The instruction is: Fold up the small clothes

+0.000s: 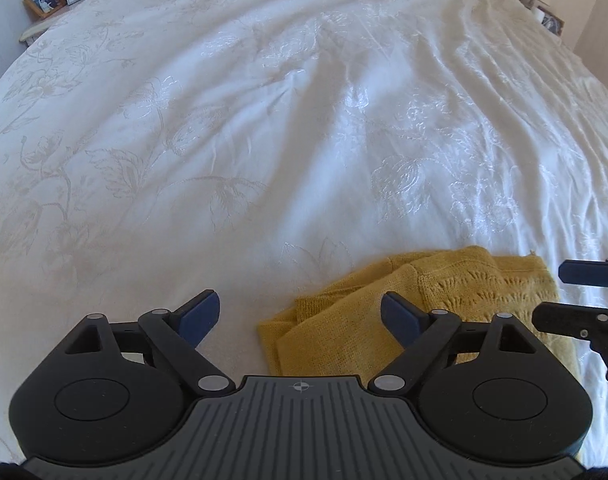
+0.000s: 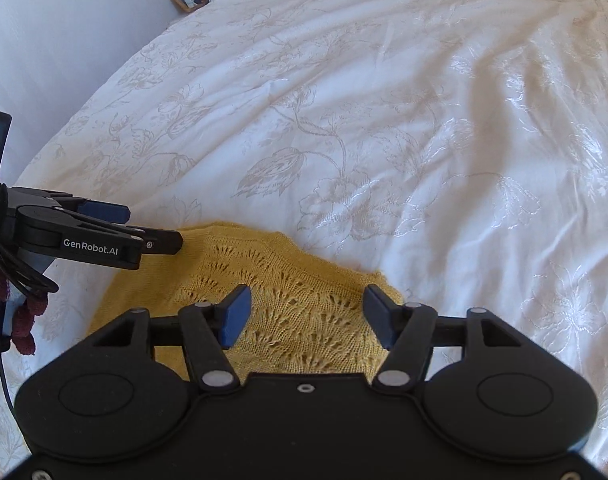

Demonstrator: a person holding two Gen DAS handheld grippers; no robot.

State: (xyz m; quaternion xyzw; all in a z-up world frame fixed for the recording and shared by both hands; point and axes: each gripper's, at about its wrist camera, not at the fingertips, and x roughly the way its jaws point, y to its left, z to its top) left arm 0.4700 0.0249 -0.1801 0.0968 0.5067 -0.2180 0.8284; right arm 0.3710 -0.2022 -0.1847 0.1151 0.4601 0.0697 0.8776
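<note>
Mustard-yellow knitted garment with a lacy openwork panel lies bunched at the near edge of the wide bed under its white floral-embroidered bedspread, likely because that soft, broad surface gives room to spread and fold it. Over the lace hangs the right gripper, jaws spread apart and empty, seemingly poised to pinch an edge. Beside it, the left gripper hovers at the garment's plain folded corner, jaws likewise released, grasping nothing. Far off, a wooden photo frame stands on a bedside table.
</note>
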